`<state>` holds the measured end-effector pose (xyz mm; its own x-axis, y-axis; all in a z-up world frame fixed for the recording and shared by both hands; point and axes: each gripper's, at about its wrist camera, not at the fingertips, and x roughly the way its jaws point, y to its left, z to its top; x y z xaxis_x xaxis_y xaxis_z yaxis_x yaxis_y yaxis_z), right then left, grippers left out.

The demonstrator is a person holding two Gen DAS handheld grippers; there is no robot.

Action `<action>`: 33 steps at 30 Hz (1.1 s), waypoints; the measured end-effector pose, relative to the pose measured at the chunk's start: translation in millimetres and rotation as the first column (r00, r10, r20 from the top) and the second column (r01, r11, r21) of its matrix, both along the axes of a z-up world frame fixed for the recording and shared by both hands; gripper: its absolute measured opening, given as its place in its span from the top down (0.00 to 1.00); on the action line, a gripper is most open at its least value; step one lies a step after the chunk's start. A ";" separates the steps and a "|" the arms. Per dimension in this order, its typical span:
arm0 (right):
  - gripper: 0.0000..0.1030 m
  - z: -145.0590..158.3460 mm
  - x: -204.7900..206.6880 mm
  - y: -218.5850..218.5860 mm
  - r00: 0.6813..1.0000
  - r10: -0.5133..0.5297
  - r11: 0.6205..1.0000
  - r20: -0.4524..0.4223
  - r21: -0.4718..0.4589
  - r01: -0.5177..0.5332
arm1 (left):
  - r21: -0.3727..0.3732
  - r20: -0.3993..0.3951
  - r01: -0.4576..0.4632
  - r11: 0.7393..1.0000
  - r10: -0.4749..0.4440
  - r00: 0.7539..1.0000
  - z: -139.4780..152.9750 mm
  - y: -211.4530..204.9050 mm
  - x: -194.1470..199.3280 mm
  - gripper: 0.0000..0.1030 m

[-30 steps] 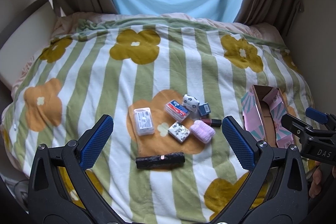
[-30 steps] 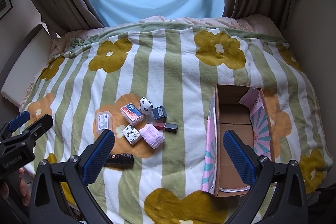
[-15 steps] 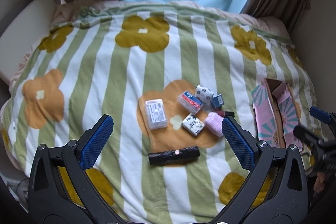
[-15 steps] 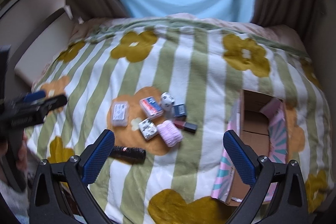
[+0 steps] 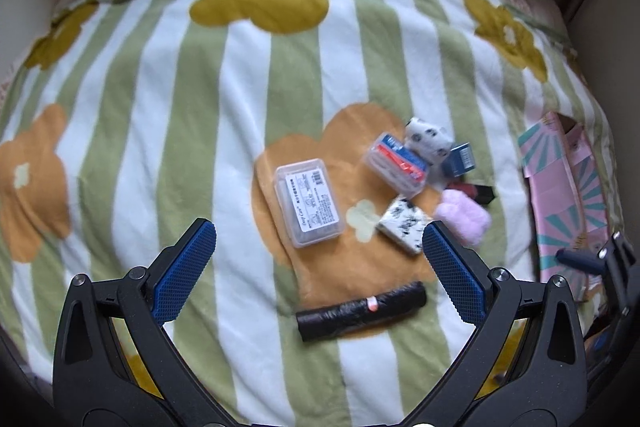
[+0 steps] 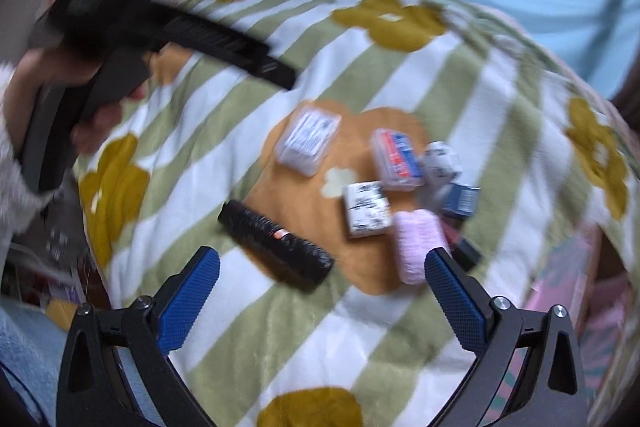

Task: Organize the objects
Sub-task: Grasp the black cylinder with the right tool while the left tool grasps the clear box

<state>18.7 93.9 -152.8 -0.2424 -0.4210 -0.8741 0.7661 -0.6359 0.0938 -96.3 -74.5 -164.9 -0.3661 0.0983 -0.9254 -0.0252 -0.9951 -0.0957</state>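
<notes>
A bed fills both views, covered by a blanket striped green and white with large mustard and orange flowers; a small group of things lies on an orange flower near the centre of each frame.

In the left wrist view, the left claw sits at the bottom of the frame with its blue-padded fingers spread wide and nothing between them; just above the gap lies a black roll with a small pink label, lying roughly crosswise. Above it, centre frame, is a clear plastic case with a printed label; to its right are a red and blue packet, a white spotted pouch, a small blue box, a white patterned square, a fluffy pink roll and a dark red tube, all close together and several touching. At the right edge stands a pink patterned cardboard box, well apart from the group; part of the other claw shows blurred in front of it.

In the right wrist view, heavily blurred, the right claw is at the bottom of the frame, also wide open and holding nothing; the black roll lies diagonally just above its left finger, with the fluffy pink roll just above its right finger. A hand with a pale fuzzy sleeve grips the other tool at the upper left.
</notes>
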 end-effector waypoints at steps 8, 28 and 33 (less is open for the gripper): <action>0.22 -75.5 6.6 -47.3 0.976 0.217 0.974 0.026 0.056 -0.218 | 0.013 0.092 -0.008 1.000 0.007 0.996 -77.7 -1.2 -24.8 0.06; 0.59 -136.4 -11.2 -70.9 0.863 0.504 0.859 0.025 0.088 -0.504 | 0.031 0.186 -0.005 1.000 0.000 0.983 -155.1 2.1 -58.1 0.22; 0.66 -137.2 -16.2 -68.6 0.824 0.567 0.819 0.019 0.096 -0.566 | 0.047 0.196 -0.008 0.999 -0.002 0.981 -160.2 0.2 -68.0 0.30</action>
